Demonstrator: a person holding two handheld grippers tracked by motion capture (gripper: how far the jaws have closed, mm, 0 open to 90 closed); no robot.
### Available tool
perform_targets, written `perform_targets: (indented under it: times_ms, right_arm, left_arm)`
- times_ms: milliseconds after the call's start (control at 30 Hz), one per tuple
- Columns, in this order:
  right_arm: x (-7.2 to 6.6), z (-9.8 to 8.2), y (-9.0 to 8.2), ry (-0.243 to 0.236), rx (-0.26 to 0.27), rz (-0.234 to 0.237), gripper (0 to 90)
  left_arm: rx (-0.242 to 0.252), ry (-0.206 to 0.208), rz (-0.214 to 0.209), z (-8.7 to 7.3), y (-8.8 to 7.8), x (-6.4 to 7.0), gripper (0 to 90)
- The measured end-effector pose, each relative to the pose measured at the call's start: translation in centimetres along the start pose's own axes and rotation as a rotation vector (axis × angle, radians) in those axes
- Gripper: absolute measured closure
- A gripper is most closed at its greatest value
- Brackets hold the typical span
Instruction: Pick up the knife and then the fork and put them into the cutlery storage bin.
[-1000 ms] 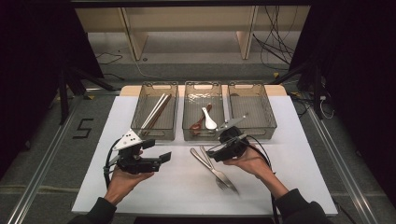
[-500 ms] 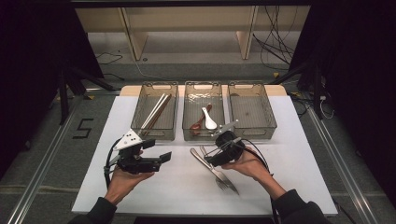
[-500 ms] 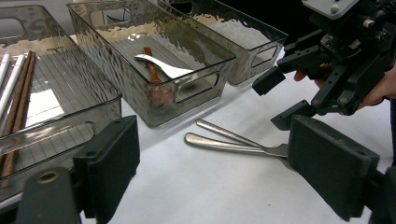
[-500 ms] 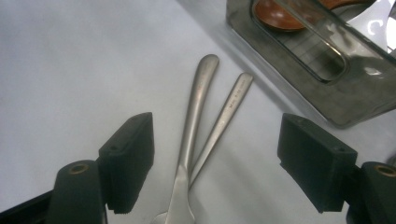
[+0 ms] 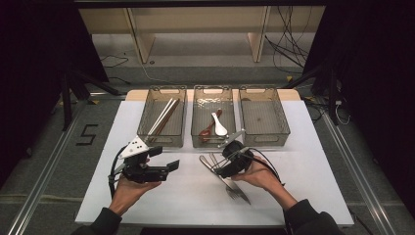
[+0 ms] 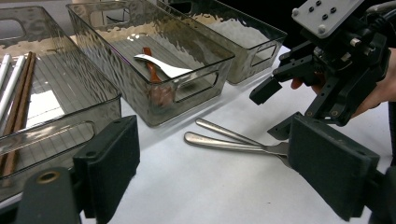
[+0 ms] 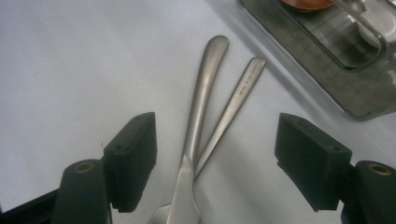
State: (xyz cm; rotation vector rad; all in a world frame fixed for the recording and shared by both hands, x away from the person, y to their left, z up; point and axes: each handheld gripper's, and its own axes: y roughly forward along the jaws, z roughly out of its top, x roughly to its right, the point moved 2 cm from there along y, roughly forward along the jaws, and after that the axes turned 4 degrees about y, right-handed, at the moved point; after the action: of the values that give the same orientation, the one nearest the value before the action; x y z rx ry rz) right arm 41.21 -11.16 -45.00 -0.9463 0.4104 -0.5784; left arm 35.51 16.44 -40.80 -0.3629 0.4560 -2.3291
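Note:
Two metal forks (image 5: 222, 175) lie side by side on the white table (image 5: 303, 161), handles toward the trays and tines near the front. In the right gripper view their handles (image 7: 201, 107) run up between the jaws. My right gripper (image 5: 219, 168) hovers low over them, open; its jaws have just been closing a little, with the handles between the pads (image 7: 135, 154) and untouched. My left gripper (image 5: 164, 158) is held open at the left, empty, its pads (image 6: 112, 163) wide apart. Its view looks across at the forks (image 6: 224, 142) and the right gripper (image 6: 275, 109).
Three clear trays stand in a row behind the forks. The left tray (image 5: 145, 120) holds chopsticks (image 5: 164, 116), the middle tray (image 5: 211, 143) holds a white spoon (image 5: 219, 125) and a brown spoon (image 5: 206, 131), and the right tray (image 5: 264, 117) shows a bare bottom.
My right gripper has shifted slightly left and down over the fork handles. The left gripper has stayed where it was.

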Motion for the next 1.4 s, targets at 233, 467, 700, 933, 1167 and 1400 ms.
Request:
perform_targets:
  times_ms: [233,467,700,933,1167,1400]
  right_arm:
    - [-0.2,-0.2,0.6,-0.013,-0.03,-0.011,32.4]
    - [-0.5,-0.4,1.4,-0.03,-0.066,-0.009,36.0]
    - [-0.9,-0.7,2.2,-0.048,-0.103,0.002,42.3]
    - [-0.8,-1.1,2.9,-0.046,-0.144,-0.009,44.9]
    - [-0.6,-1.3,3.2,-0.04,-0.17,-0.023,48.1]
    - [-0.6,-1.3,3.2,-0.038,-0.174,-0.031,54.0]
  left_arm:
    - [0.001,0.001,0.001,-0.1,-0.1,0.0,16.5]
    - [0.007,-0.007,0.005,-0.1,-0.2,0.0,16.1]
    - [0.007,-0.007,0.004,-0.1,-0.2,0.0,16.0]
    - [0.006,-0.007,0.003,-0.1,-0.2,0.0,15.9]
    - [0.006,-0.007,0.003,-0.1,-0.2,0.0,16.0]
    - [0.001,-0.002,0.001,-0.1,-0.1,0.0,16.0]
